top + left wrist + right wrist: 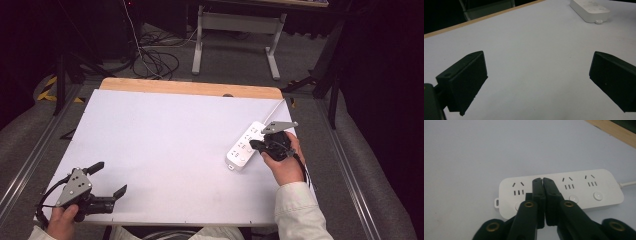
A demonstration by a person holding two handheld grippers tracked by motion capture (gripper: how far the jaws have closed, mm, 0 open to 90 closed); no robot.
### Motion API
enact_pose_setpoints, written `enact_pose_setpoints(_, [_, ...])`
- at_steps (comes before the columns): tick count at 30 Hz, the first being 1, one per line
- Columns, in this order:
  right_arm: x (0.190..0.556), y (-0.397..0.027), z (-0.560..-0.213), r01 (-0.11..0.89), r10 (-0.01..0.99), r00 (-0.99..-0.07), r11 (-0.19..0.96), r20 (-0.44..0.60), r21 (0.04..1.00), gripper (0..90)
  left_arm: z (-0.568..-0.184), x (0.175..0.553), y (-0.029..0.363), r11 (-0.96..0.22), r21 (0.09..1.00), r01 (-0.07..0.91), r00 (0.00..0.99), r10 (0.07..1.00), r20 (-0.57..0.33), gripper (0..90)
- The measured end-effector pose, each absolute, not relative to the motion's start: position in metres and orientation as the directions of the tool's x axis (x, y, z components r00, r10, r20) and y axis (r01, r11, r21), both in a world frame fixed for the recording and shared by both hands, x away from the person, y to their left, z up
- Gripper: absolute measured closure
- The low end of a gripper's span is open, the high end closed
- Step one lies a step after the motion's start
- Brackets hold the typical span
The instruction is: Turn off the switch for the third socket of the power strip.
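The table carries a flat white top with a light wooden strip along its far edge. One item lies directly on the white surface: a white power strip, flat and face up, near the right edge, set at an angle to the table sides. Its white cable runs from its far end toward the far right corner.

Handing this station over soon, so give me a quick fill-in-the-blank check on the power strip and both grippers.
1. The right gripper has its jaws ____ above the power strip.
2. The left gripper has its jaws ____.
3. The power strip is ____ in colour.
4. The power strip lies on the table's ____ side.

Missing words: shut; open; white; right
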State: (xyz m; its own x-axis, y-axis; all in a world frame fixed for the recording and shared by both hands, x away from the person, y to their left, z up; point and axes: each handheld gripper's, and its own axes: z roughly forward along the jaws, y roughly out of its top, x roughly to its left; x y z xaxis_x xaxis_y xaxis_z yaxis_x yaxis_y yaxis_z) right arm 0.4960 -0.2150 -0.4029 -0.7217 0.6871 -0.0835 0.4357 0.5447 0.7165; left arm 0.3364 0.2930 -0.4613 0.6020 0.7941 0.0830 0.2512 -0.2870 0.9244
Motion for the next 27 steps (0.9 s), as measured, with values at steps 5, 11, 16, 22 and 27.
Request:
enact_pose_setpoints(5, [0.504, -0.213, -0.408, 0.44, 0.684, -0.723, 0.564, -0.096, 0.699, 90.0, -0.461, 0.336, 0.293, -0.292, 0.923, 0.249, 0.603, 0.793, 0.088, 1.9])
enact_pose_setpoints(11, [0.513, -0.211, -0.416, 0.463, 0.687, -0.719, 0.582, -0.101, 0.669, 90.0, -0.461, 0.337, 0.293, -0.293, 0.923, 0.249, 0.603, 0.793, 0.089, 1.9])
enact_pose_setpoints(16, [0.518, -0.209, -0.421, 0.483, 0.689, -0.718, 0.595, -0.097, 0.642, 90.0, -0.461, 0.337, 0.293, -0.299, 0.921, 0.248, 0.606, 0.79, 0.094, 1.9])
enact_pose_setpoints(22, [0.523, -0.207, -0.426, 0.5, 0.69, -0.717, 0.608, -0.098, 0.616, 90.0, -0.461, 0.337, 0.293, -0.3, 0.921, 0.249, 0.606, 0.79, 0.094, 1.9])
enact_pose_setpoints(27, [0.526, -0.205, -0.43, 0.516, 0.691, -0.716, 0.617, -0.096, 0.594, 90.0, -0.461, 0.337, 0.293, -0.3, 0.921, 0.249, 0.606, 0.79, 0.093, 1.9])
